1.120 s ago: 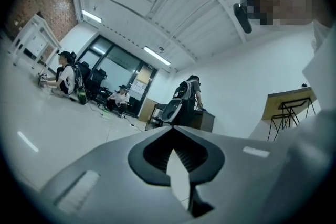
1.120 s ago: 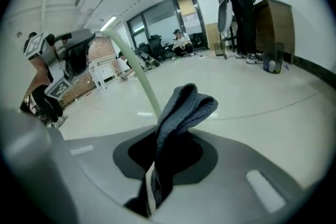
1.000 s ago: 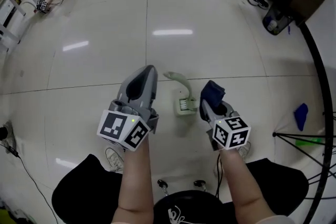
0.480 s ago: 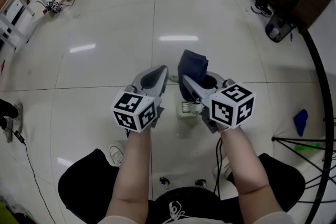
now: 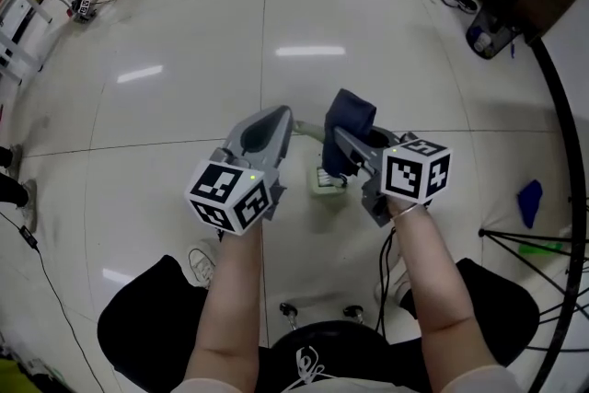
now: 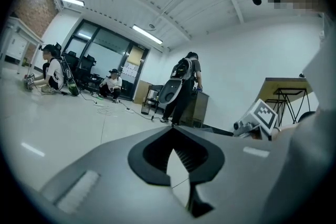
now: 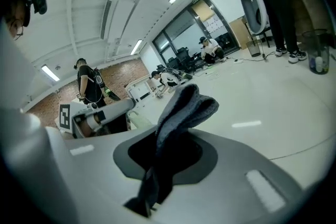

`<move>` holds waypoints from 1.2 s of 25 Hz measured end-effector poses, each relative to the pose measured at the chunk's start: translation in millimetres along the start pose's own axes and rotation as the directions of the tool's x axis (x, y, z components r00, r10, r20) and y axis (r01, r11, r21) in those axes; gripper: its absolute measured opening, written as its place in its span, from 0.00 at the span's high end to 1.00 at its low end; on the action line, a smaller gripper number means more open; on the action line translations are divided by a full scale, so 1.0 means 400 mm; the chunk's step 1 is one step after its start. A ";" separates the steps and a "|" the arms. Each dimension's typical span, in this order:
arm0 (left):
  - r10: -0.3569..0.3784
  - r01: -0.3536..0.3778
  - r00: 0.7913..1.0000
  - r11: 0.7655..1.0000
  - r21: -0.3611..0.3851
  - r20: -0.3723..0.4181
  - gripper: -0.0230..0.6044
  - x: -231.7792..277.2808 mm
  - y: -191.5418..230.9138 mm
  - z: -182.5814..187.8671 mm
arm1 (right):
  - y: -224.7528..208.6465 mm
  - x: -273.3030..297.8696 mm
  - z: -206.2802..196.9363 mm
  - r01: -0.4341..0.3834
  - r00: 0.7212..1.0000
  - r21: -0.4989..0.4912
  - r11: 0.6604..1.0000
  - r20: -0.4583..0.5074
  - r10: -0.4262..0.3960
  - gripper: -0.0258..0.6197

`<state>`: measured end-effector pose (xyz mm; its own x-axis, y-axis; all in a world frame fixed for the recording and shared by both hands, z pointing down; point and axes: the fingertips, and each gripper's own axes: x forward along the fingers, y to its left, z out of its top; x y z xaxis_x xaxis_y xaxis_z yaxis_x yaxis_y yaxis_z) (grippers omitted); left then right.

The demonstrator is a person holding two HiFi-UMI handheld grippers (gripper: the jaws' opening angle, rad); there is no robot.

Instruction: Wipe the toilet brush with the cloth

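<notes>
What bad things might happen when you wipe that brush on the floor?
1. The toilet brush lies loose on the floor, and the left gripper is shut on nothing, so a wipe may just shove it away.
2. The right gripper pinches only one end of the cloth; the rest flops free and may bunch up or slip out.

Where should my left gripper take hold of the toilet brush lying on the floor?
I'd take the slim curved handle, coming down from above at its left side. The toilet brush lies flat on the floor, handle pointing away from you and nearest the left gripper. That leaves the head free for the cloth in the right gripper.
</notes>
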<state>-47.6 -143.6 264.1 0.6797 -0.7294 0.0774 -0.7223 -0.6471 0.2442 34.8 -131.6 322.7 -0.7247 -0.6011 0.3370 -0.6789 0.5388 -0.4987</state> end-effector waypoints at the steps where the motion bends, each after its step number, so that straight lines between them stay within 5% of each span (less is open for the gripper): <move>1: 0.005 -0.005 1.000 1.000 0.011 0.003 0.95 0.000 0.000 0.002 | -0.015 -0.001 -0.015 0.016 1.000 -0.002 1.000 -0.012 -0.016 0.86; 18: -0.029 0.028 0.996 0.999 0.018 0.082 0.95 -0.001 -0.006 0.018 | -0.272 0.046 -0.375 0.239 0.953 0.100 0.966 -0.216 -0.214 0.86; 24: -0.041 0.039 0.996 0.999 0.018 0.083 0.95 -0.005 -0.008 0.018 | -0.302 0.076 -0.499 0.265 0.936 0.222 0.938 -0.291 -0.196 0.86; 30: -0.067 0.069 0.992 0.998 -0.015 0.104 0.95 -0.009 -0.009 0.011 | -0.292 0.018 -0.433 0.337 0.932 0.202 0.920 -0.211 -0.295 0.86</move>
<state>-47.9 -139.6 258.7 0.7093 -0.7038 -0.0398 -0.6720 -0.6922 0.2631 88.4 -96.9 521.8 -0.4997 -0.5951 0.6295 -0.8447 0.1738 -0.5062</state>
